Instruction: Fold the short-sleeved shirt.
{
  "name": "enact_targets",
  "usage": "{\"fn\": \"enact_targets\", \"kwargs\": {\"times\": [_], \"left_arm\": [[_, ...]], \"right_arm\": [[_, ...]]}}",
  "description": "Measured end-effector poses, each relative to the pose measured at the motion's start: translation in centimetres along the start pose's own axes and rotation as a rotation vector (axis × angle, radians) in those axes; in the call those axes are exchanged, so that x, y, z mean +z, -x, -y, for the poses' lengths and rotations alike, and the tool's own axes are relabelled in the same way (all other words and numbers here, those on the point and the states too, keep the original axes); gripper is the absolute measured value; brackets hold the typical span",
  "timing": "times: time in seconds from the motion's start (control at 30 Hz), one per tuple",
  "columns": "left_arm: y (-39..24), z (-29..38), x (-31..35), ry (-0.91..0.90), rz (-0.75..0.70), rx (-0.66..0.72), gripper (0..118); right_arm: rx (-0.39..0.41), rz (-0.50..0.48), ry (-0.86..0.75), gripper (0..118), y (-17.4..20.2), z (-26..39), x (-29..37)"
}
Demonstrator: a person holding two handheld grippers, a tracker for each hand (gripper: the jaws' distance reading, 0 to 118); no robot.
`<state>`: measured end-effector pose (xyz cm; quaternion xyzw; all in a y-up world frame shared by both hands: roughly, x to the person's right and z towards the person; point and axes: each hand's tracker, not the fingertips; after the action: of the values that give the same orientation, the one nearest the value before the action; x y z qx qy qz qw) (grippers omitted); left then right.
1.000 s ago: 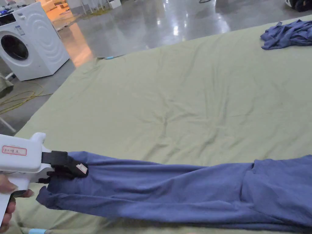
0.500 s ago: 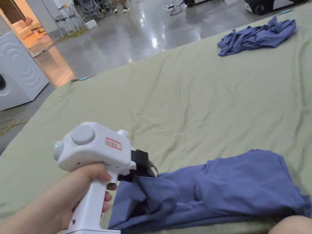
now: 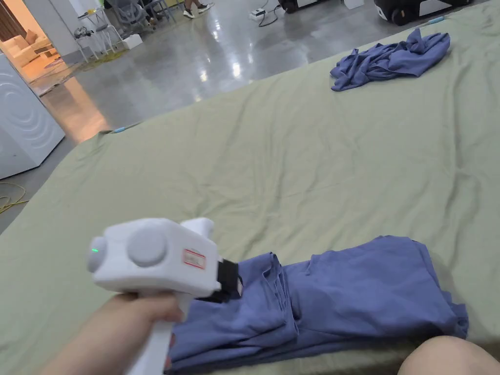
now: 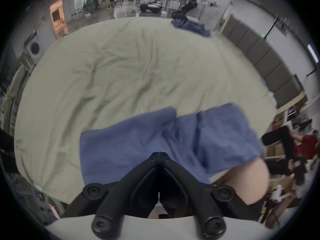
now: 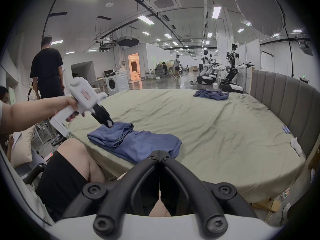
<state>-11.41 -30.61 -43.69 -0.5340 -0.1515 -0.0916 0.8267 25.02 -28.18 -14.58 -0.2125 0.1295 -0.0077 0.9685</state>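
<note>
The short-sleeved shirt (image 3: pixel 342 293) lies on the bed (image 3: pixel 302 161), at the edge nearest the person, already doubled into a thick blue stack with a folded flap on top at its left end. It looks light, soft and limp: layers will likely slide over each other and sag if lifted from one point, so the hold is best taken at a folded edge or corner, pinching all layers together. The left gripper (image 5: pixel 108 121) sits at the flap on the shirt's left end; its fingers (image 4: pixel 154 159) are closed together, and whether cloth is pinched between them I cannot tell. The right gripper (image 5: pixel 159 154) is held off the near side of the shirt, fingers closed on nothing. The person's knee (image 3: pixel 447 356) presses close to the shirt's near edge. A second crumpled blue garment (image 3: pixel 390 58) lies well apart, across the bed from the shirt, out of the way. A washing machine (image 3: pixel 22 132) stands beyond the bed, left of the shirt.
</note>
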Motion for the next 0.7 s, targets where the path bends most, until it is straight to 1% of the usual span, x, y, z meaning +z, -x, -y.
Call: {"fn": "enact_targets", "kwargs": {"times": [0.03,0.07,0.1,0.13,0.17,0.2,0.23,0.27,0.33,0.37,0.4,0.47,0.53,0.57,0.6,0.63,0.67,0.7], "left_arm": [[-1.5,-0.2,-1.3,0.012,-0.003,-0.016,0],[-2.5,-0.1,-2.5,0.039,0.028,-0.013,0],[-4.0,0.5,-3.5,0.126,0.132,0.047,0],[-5.2,0.6,-3.5,0.124,0.151,0.030,0],[-6.1,1.5,-4.7,0.111,0.166,-0.020,0],[-7.0,1.6,-4.2,0.091,0.148,-0.060,0],[-7.3,1.5,-3.6,0.075,0.173,-0.082,0],[-7.0,1.5,-3.0,0.074,0.276,-0.075,0],[-5.2,1.5,-1.0,0.063,0.525,0.022,0],[-4.5,1.6,-0.1,0.042,0.529,0.032,0],[-3.2,1.9,1.3,-0.015,0.511,0.041,0],[1.0,2.5,3.5,-0.081,0.525,0.064,0],[6.4,4.1,4.4,-0.120,0.596,0.176,0],[9.5,5.1,4.2,-0.177,0.631,0.225,10],[12.6,6.4,3.8,-0.237,0.632,0.296,54],[15.3,7.6,2.6,-0.259,0.669,0.383,118],[17.7,8.9,0.8,-0.223,0.685,0.499,118],[19.7,10.3,-0.9,-0.152,0.733,0.578,118]], "right_arm": [[0.008,-0.004,0.000,3,0.3,0.0,0.1],[0.015,-0.007,-0.001,3,0.6,0.0,0.3],[0.021,-0.009,-0.001,3,0.8,-0.1,0.5],[0.023,-0.010,-0.001,3,0.9,-0.2,0.7],[0.025,-0.009,-0.001,3,0.9,-0.3,0.8],[0.025,-0.005,0.000,3,0.9,-0.5,1.0],[0.024,0.001,0.002,3,0.9,-0.6,1.0],[0.024,0.007,0.002,3,0.9,-0.7,1.0],[0.020,0.010,0.003,3,0.8,-1.2,0.7],[0.016,0.010,0.005,3,0.9,-1.4,0.5],[0.015,0.010,0.007,3,1.1,-1.6,0.3],[0.030,0.006,0.012,3,1.6,-2.1,0.0],[0.053,0.000,0.019,3,2.2,-2.6,-0.3],[0.063,-0.003,0.024,3,2.5,-2.8,-0.4],[0.071,-0.005,0.031,3,2.9,-3.1,-0.6],[0.076,-0.007,0.039,3,3.1,-3.3,-0.8],[0.081,-0.008,0.046,3,3.4,-3.5,-1.1],[0.084,-0.009,0.049,3,3.7,-3.7,-1.3]]}}
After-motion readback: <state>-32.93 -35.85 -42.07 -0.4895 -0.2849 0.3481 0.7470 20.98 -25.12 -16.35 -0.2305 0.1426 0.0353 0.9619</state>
